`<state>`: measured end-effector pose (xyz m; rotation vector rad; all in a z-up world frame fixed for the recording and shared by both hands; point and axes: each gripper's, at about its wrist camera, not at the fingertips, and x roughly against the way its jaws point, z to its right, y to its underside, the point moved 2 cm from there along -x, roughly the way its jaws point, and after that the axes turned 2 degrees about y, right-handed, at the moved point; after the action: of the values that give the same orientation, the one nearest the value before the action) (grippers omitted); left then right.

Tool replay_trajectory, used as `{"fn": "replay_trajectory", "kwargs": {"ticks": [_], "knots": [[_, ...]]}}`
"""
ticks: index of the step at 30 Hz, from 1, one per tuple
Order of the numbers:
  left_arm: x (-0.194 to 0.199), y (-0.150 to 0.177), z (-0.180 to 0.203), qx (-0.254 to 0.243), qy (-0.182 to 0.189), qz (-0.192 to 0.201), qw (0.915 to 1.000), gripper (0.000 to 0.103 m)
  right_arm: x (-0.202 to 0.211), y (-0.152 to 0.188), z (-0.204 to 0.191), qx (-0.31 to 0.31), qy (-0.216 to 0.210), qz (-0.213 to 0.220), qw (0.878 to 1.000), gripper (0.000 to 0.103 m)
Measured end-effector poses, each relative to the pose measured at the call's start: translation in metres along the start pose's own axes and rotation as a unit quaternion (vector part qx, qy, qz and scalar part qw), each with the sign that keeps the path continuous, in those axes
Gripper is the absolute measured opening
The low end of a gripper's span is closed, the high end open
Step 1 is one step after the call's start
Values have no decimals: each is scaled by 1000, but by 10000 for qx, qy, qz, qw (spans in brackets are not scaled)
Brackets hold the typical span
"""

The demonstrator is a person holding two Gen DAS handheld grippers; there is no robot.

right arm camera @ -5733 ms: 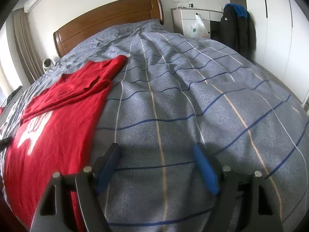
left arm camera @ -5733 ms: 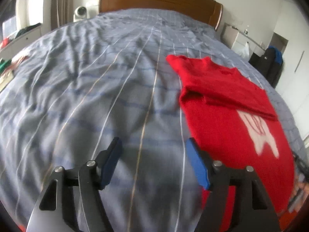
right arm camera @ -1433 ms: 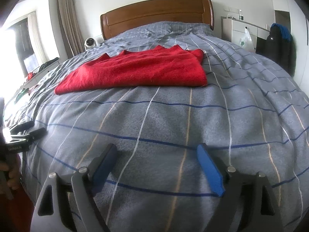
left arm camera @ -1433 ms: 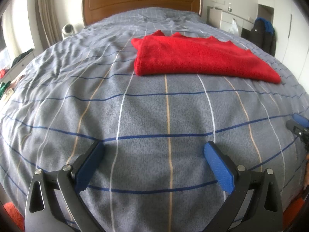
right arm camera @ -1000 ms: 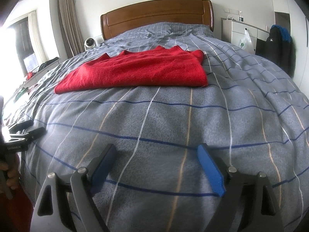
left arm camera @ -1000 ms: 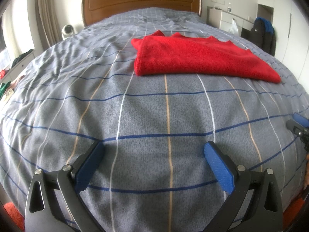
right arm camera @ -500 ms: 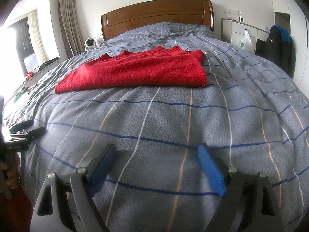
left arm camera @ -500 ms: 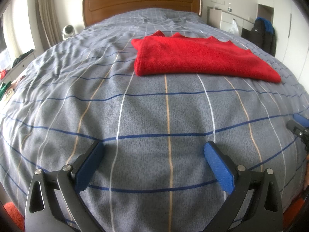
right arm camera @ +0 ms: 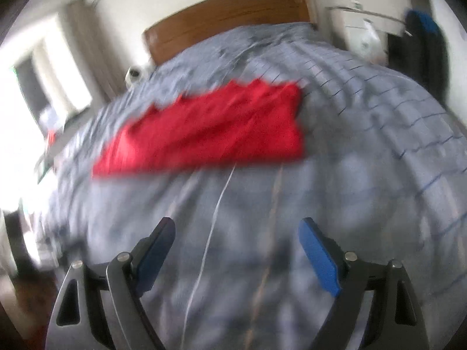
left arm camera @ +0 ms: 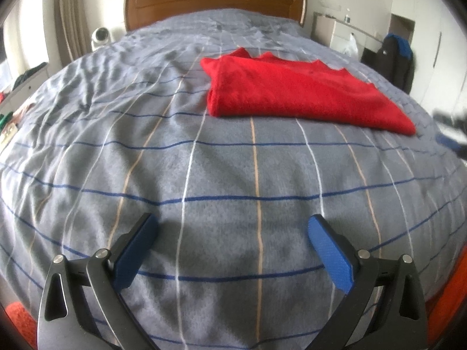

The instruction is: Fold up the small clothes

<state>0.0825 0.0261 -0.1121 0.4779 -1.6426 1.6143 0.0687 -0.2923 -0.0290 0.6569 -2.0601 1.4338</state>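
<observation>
While you are holding the left hand-held gripper (left arm camera: 230, 248) spread and empty over the near bed (left arm camera: 146, 157), the red sweater (left arm camera: 297, 93) is lying folded farther up; the right hand-held gripper (right arm camera: 236, 248) is equally spread, so little folding looks left.

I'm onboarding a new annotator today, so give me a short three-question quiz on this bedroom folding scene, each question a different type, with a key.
1. True or false: the red sweater lies folded on the bed cover.
2. Multiple choice: the left gripper is (A) shut on the sweater, (B) open and empty, (C) out of view.
3. Fill in: behind the bed stands a wooden ____.

Key: 1 true; 2 B; 3 headboard. The right gripper is open and empty too, though its view is motion-blurred.
</observation>
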Motion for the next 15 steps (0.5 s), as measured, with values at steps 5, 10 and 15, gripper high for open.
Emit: {"fn": "replay_trajectory", "kwargs": {"ticks": [5,10,15], "knots": [[-1,-3,-4,117,16,-13,9999,102,-50,-70,56,-1322,-435,-482,9891,77],[5,-5,-14,320,66,-31,9995,102,-107,-98,69,-1741,-635,-799,9794,67],[-5,-8,-31,559,49,-135,9983,102,-150,-102,51,-1506,-598,-1211,9793,50]]}}
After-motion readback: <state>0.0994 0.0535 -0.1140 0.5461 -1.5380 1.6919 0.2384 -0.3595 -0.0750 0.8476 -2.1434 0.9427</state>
